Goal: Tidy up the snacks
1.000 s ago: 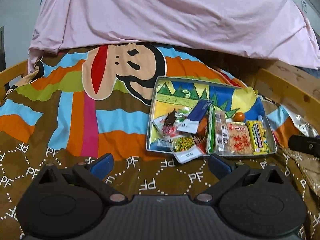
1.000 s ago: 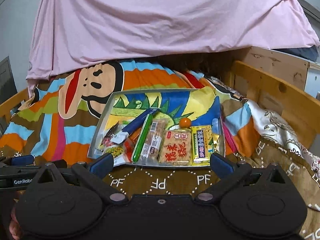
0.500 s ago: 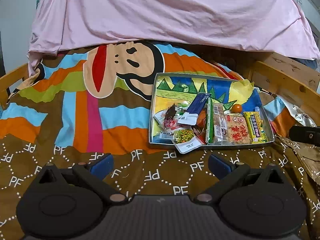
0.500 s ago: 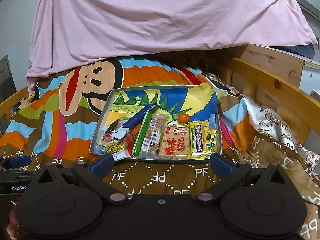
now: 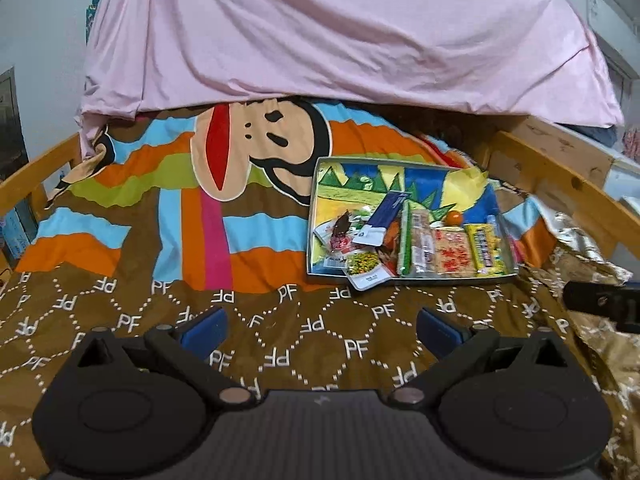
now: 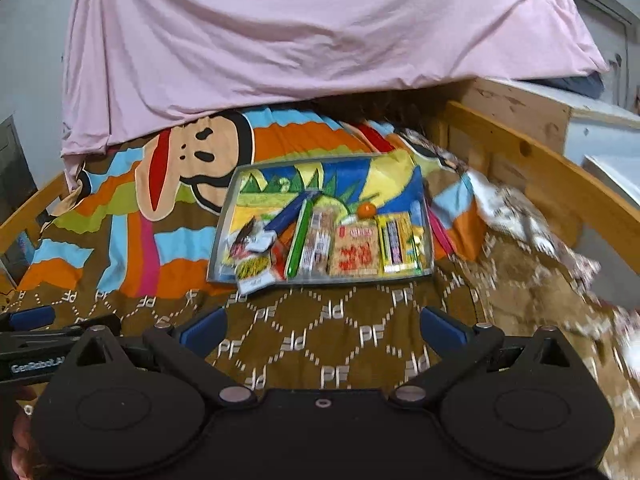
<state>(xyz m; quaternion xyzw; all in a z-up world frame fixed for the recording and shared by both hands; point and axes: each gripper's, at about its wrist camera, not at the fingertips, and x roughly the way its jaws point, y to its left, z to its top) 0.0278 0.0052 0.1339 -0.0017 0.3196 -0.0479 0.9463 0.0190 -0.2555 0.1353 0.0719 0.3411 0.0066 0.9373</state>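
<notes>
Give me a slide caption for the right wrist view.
Open right hand-held gripper above a patterned blanket, facing a tray of packaged snacks.

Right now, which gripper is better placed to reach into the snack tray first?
Probably the right gripper: the tray sits nearly straight ahead of its open jaws. From the left gripper, also open, the tray lies off to the right.

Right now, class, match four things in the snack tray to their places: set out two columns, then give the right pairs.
1. Yellow packet
2. Orange ball
3. Green stick
4. Green-pea pouch

A. Overhanging the tray's near-left rim
B. Far right of the row
C. Behind the red-print cracker pack
D. Left of the clear biscuit pack

Pairs: 1-B, 2-C, 3-D, 4-A
</notes>
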